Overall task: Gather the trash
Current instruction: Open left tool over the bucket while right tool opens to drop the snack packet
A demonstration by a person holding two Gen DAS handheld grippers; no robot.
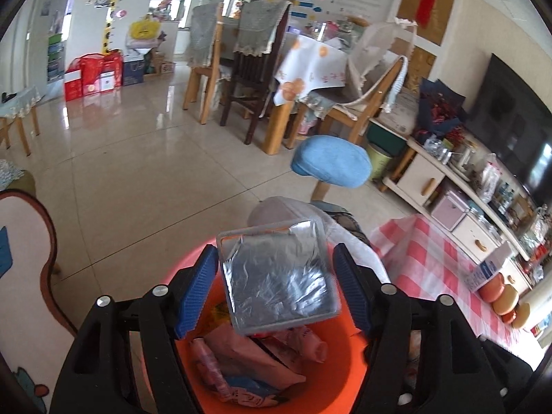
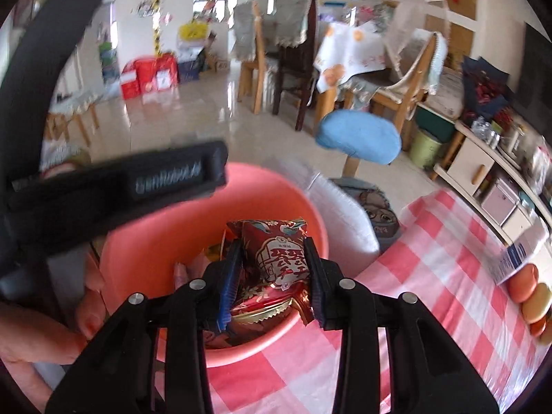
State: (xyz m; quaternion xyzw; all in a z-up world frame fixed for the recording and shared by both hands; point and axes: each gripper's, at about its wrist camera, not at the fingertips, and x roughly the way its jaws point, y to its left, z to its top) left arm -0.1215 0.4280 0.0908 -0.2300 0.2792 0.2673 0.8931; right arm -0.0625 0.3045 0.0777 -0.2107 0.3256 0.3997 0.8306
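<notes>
Trash is filling the orange bucket point(image 1: 345, 372) at the bottom centre of the left wrist view, where pink wrappers are piling up inside. The left gripper point(image 1: 276, 283) is standing wide open, its blue pads clear of the silver foil packet point(image 1: 276, 276), which is hanging tilted between them over the bucket mouth, apparently dropping in. In the right wrist view, the right gripper point(image 2: 272, 276) is pinching a red snack wrapper point(image 2: 274, 258) between its pads, above the bucket's near rim at lower centre, with the checked tablecloth point(image 2: 431, 276) lying to the right. Both packets are looking light, thin and crinkly, and probably slippery on their glossy faces; gripping across a flat face near a sealed edge should be holding best, since a light squeeze is enough and the film will simply buckle.
</notes>
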